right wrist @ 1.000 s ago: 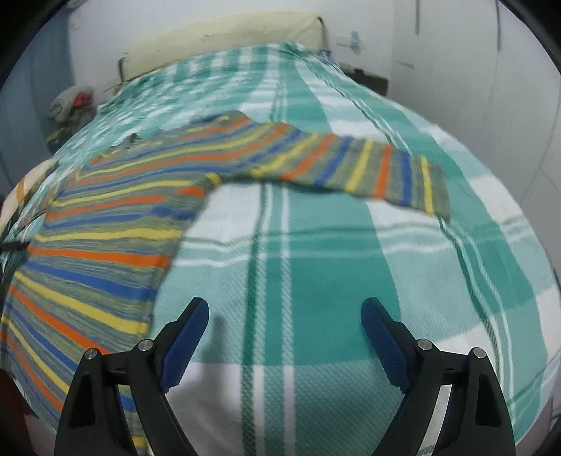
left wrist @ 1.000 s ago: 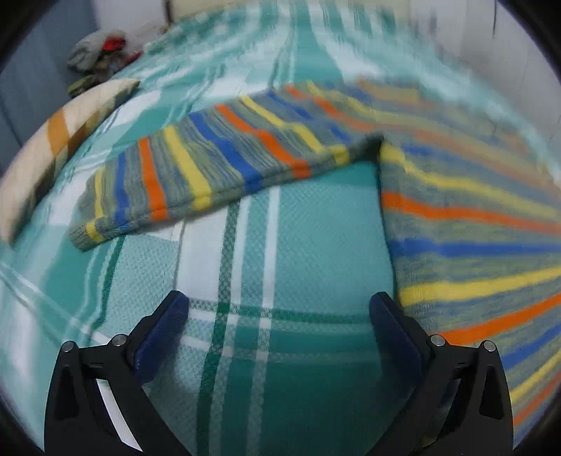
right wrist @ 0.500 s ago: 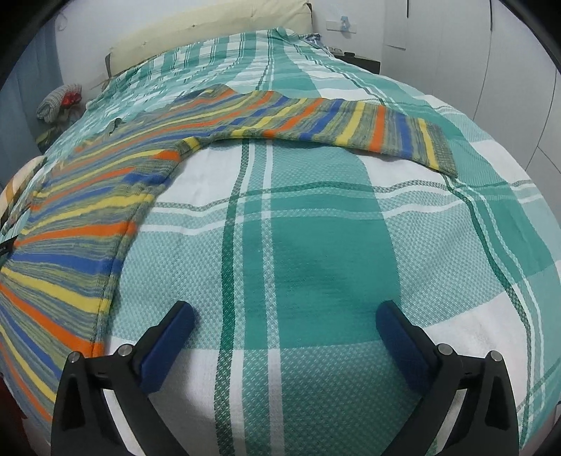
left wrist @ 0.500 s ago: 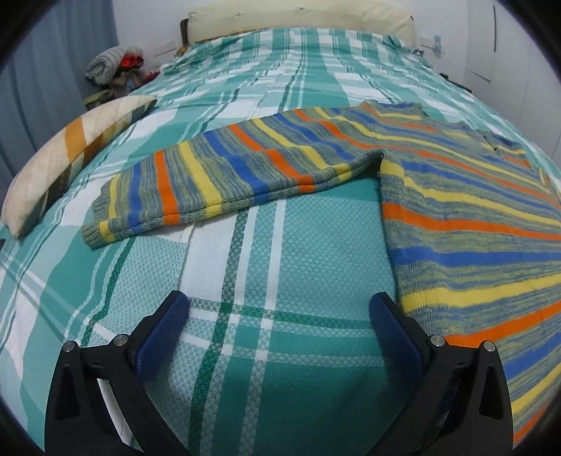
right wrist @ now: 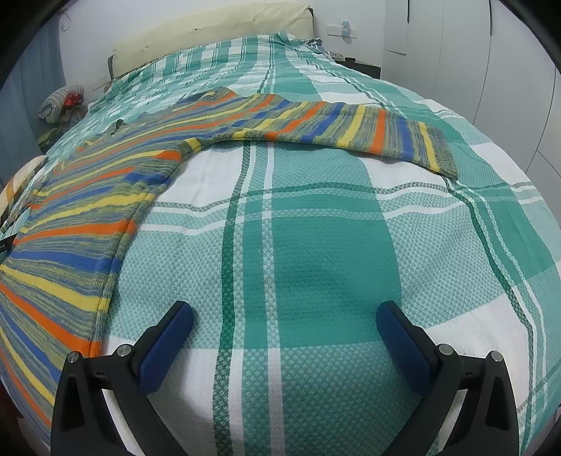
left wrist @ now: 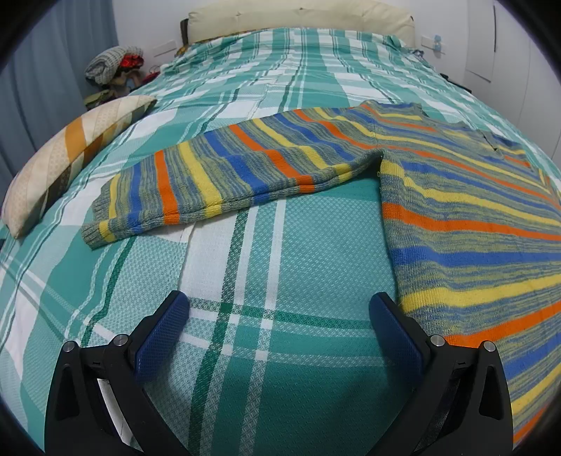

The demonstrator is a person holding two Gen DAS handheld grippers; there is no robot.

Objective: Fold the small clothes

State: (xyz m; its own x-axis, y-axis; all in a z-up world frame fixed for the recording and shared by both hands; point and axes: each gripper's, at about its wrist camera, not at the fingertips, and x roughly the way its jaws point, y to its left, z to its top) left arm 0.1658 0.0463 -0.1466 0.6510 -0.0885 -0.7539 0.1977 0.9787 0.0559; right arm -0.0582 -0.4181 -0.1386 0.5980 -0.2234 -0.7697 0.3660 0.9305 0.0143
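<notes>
**Sweater flat on bed, both tools apart and empty**

Striped sweater (left wrist: pixel 455 217) lies spread flat on the bed (left wrist: pixel 280 266), on the green-and-white plaid cover. In the left wrist view its body fills the right side and one sleeve (left wrist: pixel 217 182) runs out to the left, cuff near a striped pillow (left wrist: pixel 70 161) at the bed's left edge. In the right wrist view the body sits at left and the other sleeve (right wrist: pixel 343 129) stretches right, cuff lying flat on the cover.

Left tool (left wrist: pixel 278 322) hangs over bare cover just left of the sweater's side edge, jaws wide apart, nothing between them; its right finger is close beside the hem. Right tool (right wrist: pixel 284 329) is over bare cover just right of the sweater's other side edge, jaws wide after just opening further, nothing between them.

Cream headboard (left wrist: pixel 298 15) at the far end. Pile of clothes (left wrist: pixel 114 66) off the bed's far left corner. White cupboard doors (right wrist: pixel 491 52) on the right wall
</notes>
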